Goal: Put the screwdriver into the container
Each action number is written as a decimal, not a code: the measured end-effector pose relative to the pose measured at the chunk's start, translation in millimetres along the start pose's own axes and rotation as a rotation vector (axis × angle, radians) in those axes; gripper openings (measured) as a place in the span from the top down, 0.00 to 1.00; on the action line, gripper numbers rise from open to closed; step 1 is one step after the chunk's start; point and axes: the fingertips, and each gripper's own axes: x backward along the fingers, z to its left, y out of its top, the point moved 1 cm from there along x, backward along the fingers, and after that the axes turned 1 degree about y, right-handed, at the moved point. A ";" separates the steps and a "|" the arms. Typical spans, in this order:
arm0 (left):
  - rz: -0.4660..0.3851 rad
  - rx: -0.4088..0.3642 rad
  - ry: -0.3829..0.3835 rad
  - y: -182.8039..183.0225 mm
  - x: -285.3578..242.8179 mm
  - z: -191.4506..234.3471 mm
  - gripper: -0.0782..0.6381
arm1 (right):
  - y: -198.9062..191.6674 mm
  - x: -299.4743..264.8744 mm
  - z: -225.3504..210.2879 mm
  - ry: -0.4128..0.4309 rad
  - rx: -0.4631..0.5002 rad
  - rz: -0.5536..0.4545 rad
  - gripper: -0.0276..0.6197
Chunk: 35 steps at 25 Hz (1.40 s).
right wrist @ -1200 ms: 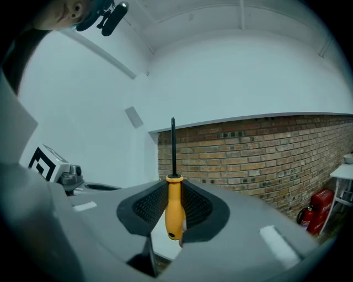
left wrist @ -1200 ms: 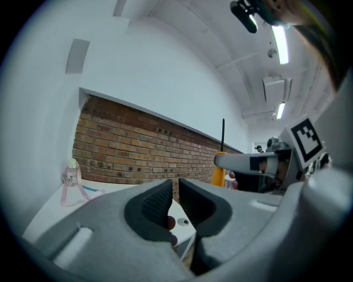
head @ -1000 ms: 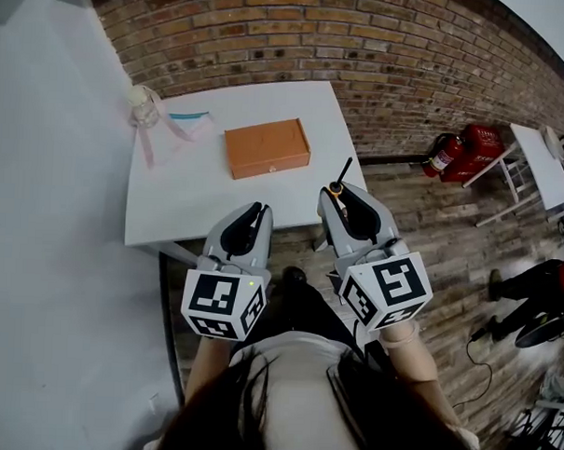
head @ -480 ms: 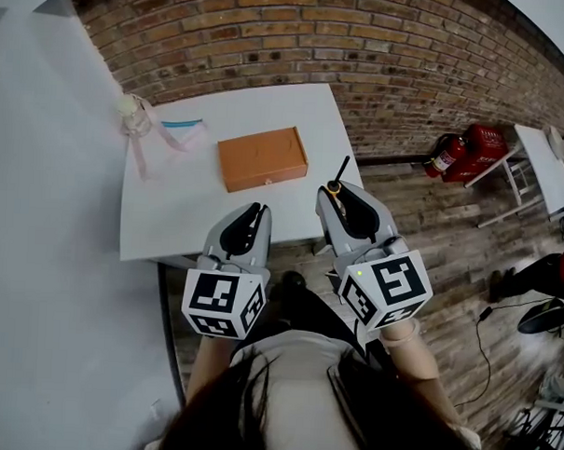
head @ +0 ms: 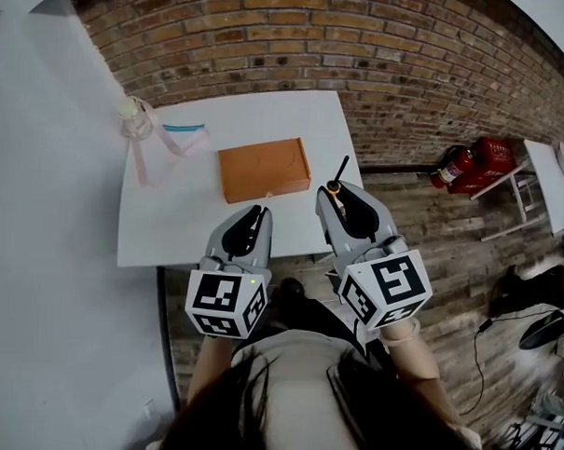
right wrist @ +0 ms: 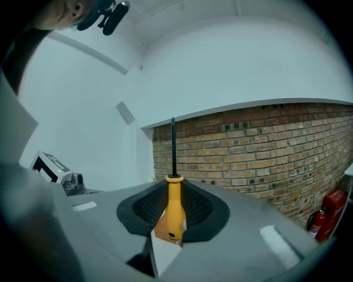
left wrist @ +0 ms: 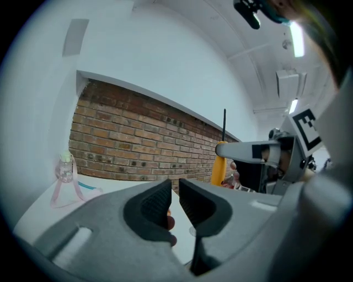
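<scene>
The right tongs [head: 339, 196] hold the screwdriver [right wrist: 174, 213]. Their two dark pads press on the yellow handle from both sides, and the thin black shaft stands up above the jaws, pointing upward and a little toward the brick wall [head: 364, 46]. In the head view the screwdriver appears above the near right corner of the white tabletop [head: 170, 228], held in the air and not touching it.

The left tongs [head: 254, 218] are narrow: there is only a small gap between the pads, and the left gripper view shows nothing between them. They appear over the near edge of the tabletop, beside the right tongs.

The container [head: 264, 169] is a flat orange box. It lies on the tabletop toward the right edge, about midway between the far edge and the near edge, in front of both tongs and apart from them. From above, its top looks flat and closed.

At the far left corner of the tabletop stands a small clear bottle [head: 130, 113] with a pink ribbon. Two red fire extinguishers [head: 471, 164] lie on the wooden floor at the right, near the wall.
</scene>
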 end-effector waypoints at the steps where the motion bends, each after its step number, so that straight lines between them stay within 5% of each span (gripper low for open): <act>1: 0.002 0.003 0.005 0.1 -3.2 1.7 0.84 | 0.3 -3.8 -2.3 0.005 0.000 0.002 0.84; 35: 0.120 0.172 0.214 -78.5 -77.7 47.0 0.80 | -41.3 -85.7 -50.8 0.180 -0.010 0.125 0.84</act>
